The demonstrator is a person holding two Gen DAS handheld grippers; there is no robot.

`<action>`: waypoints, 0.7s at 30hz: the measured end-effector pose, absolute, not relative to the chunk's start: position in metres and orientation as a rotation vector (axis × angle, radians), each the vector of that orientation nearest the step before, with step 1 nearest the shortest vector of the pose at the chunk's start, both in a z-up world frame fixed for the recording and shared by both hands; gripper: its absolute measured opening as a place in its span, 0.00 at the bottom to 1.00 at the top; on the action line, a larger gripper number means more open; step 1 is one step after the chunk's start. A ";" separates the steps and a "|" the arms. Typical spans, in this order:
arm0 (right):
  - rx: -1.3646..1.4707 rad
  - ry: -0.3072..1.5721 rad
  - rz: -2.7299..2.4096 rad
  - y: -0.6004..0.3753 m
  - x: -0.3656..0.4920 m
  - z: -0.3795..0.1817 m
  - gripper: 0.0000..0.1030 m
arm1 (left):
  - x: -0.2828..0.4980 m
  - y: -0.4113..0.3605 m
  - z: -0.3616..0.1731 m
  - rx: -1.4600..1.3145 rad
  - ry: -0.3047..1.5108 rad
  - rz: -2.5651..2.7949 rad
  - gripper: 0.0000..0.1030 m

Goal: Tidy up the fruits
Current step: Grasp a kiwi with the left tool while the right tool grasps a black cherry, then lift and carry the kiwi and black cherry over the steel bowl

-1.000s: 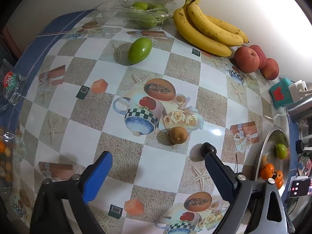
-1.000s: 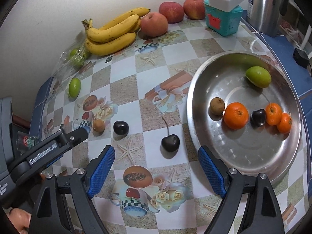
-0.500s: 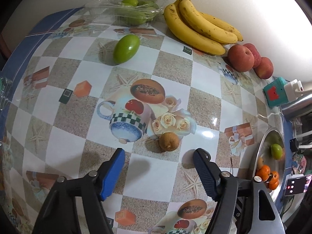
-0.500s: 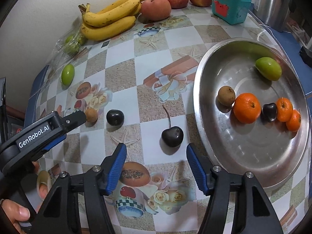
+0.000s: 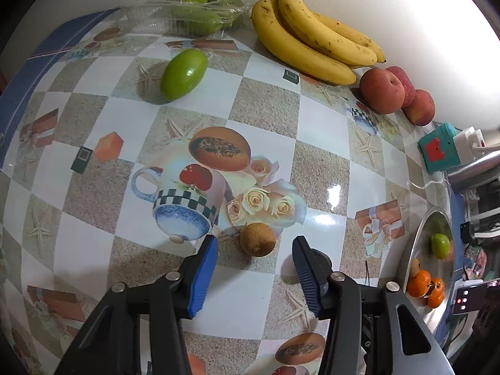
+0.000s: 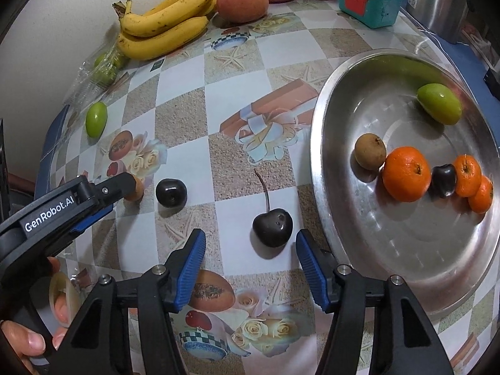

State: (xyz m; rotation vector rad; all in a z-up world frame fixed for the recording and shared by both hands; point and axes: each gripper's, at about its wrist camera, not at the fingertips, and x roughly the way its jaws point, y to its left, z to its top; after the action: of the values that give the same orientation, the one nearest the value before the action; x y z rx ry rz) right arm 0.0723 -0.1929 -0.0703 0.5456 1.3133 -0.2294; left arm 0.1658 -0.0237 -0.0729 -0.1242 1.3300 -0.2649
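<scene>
My left gripper is open, its blue pads either side of a small brown round fruit on the tablecloth, not touching it. My right gripper is open around a dark cherry with a stem. A second dark cherry lies to its left, beside the left gripper's finger. The steel tray at the right holds a green fruit, a brown fruit, oranges and a dark cherry.
A loose green fruit lies at the back left, with a clear box of green fruits behind it. Bananas and peaches line the wall. A teal box and a steel kettle stand at the back right.
Both grippers have moved forward and down and have narrowed. The left now brackets the brown fruit and the right brackets the stemmed cherry.
</scene>
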 end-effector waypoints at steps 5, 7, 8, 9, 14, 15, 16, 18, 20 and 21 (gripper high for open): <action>0.538 1.316 -0.234 -0.193 0.074 -0.073 0.51 | 0.167 -0.025 -0.075 -0.123 1.331 -0.263 0.41; 0.539 1.311 -0.238 -0.193 0.074 -0.072 0.49 | 0.167 -0.025 -0.074 -0.123 1.327 -0.265 0.38; 0.539 1.310 -0.240 -0.194 0.075 -0.073 0.48 | 0.168 -0.026 -0.075 -0.123 1.328 -0.265 0.34; 0.539 1.309 -0.243 -0.194 0.075 -0.073 0.47 | 0.168 -0.026 -0.075 -0.124 1.329 -0.266 0.33; 0.553 1.318 -0.267 -0.198 0.073 -0.075 0.43 | 0.170 -0.027 -0.078 -0.133 1.333 -0.263 0.25; 0.561 1.317 -0.272 -0.199 0.071 -0.075 0.41 | 0.170 -0.027 -0.078 -0.133 1.333 -0.261 0.25; 0.571 1.314 -0.278 -0.201 0.070 -0.075 0.40 | 0.170 -0.027 -0.078 -0.131 1.331 -0.262 0.25; 0.583 1.308 -0.282 -0.202 0.070 -0.075 0.39 | 0.170 -0.026 -0.077 -0.131 1.329 -0.265 0.25; 0.581 1.305 -0.290 -0.202 0.069 -0.074 0.39 | 0.169 -0.026 -0.076 -0.129 1.329 -0.265 0.25; 0.579 1.306 -0.293 -0.202 0.070 -0.075 0.38 | 0.169 -0.026 -0.075 -0.126 1.328 -0.265 0.25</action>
State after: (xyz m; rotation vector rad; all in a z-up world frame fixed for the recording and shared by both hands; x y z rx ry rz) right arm 0.0696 -0.2023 -0.0747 0.5791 1.3064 -0.2926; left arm 0.1692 -0.0259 -0.0754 -0.1263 1.3275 -0.2646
